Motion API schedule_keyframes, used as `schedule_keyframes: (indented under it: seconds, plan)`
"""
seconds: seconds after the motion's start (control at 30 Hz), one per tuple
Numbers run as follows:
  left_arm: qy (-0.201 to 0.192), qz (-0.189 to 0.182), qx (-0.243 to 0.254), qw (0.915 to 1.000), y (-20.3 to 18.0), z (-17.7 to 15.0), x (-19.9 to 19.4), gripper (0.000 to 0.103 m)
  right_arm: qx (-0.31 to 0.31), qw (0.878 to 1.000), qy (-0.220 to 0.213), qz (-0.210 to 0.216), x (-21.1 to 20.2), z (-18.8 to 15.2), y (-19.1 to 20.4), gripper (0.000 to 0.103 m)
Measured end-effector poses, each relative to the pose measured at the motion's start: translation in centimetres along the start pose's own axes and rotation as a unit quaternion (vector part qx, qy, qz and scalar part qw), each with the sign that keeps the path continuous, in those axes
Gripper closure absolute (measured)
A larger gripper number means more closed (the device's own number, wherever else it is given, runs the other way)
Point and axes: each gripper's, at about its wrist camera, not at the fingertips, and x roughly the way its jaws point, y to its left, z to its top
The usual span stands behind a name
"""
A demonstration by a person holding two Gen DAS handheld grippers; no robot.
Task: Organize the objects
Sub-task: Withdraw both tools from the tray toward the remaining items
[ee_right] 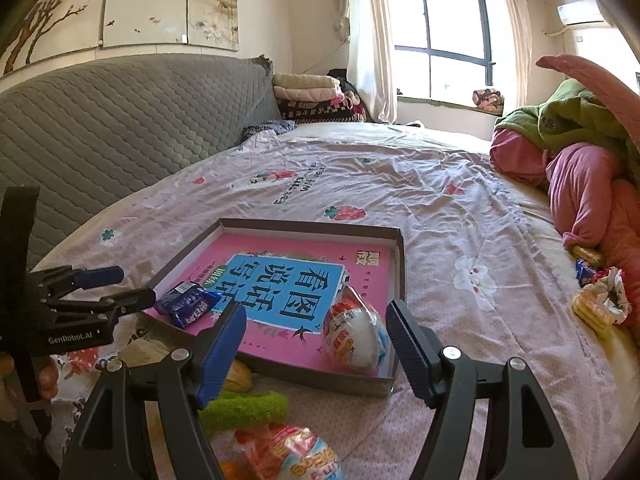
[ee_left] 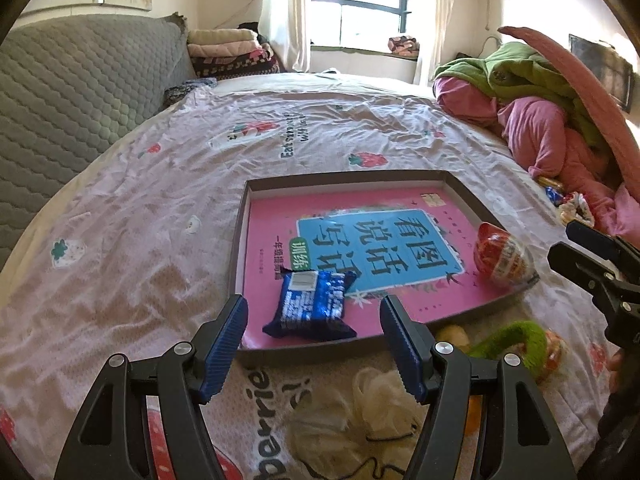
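Observation:
A shallow brown box lid point(ee_left: 240, 216) point(ee_right: 396, 384) lies on the bed with a pink book point(ee_left: 276, 216) point(ee_right: 280, 252) inside. A blue snack packet point(ee_left: 312, 306) point(ee_right: 188, 302) lies on the book's near left corner. A red and white egg-shaped toy pack point(ee_left: 502, 258) point(ee_right: 354, 334) lies at the book's near right corner. My left gripper point(ee_left: 314, 334) is open and empty, just in front of the blue packet. My right gripper point(ee_right: 316, 340) is open and empty, just in front of the egg pack.
On the strawberry-print sheet before the box lie a green fuzzy ring point(ee_left: 520, 340) point(ee_right: 248, 406), a cream mesh puff point(ee_left: 372, 408), a yellow item point(ee_right: 238, 376) and an orange snack bag point(ee_right: 288, 452). Pink and green bedding point(ee_left: 540, 120) and small items point(ee_right: 600, 300) lie at the right.

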Motion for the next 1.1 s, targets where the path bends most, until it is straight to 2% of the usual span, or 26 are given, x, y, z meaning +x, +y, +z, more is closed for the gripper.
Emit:
schedule_keyframes:
  seconds: [0.23, 0.83, 1.1]
  plan:
    - [-0.016, -0.001, 0.023, 0.9996, -1.0, -1.6, -1.1, 0.033, -0.013, 1.0, -0.003, -0.004, -1.7, -1.6, 0.9, 0.031]
    - [0.012, -0.02, -0.007, 0.9997, -0.4, -5.1, -2.8, 0.033, 0.0, 1.0, 0.031, -0.004, -4.2, -5.4, 1.2, 0.031]
    - [0.022, -0.024, 0.001, 0.9995, -1.2, -6.9, -3.7, 0.033, 0.002, 0.999, 0.05, -0.006, -4.4, -6.8, 1.6, 0.031]
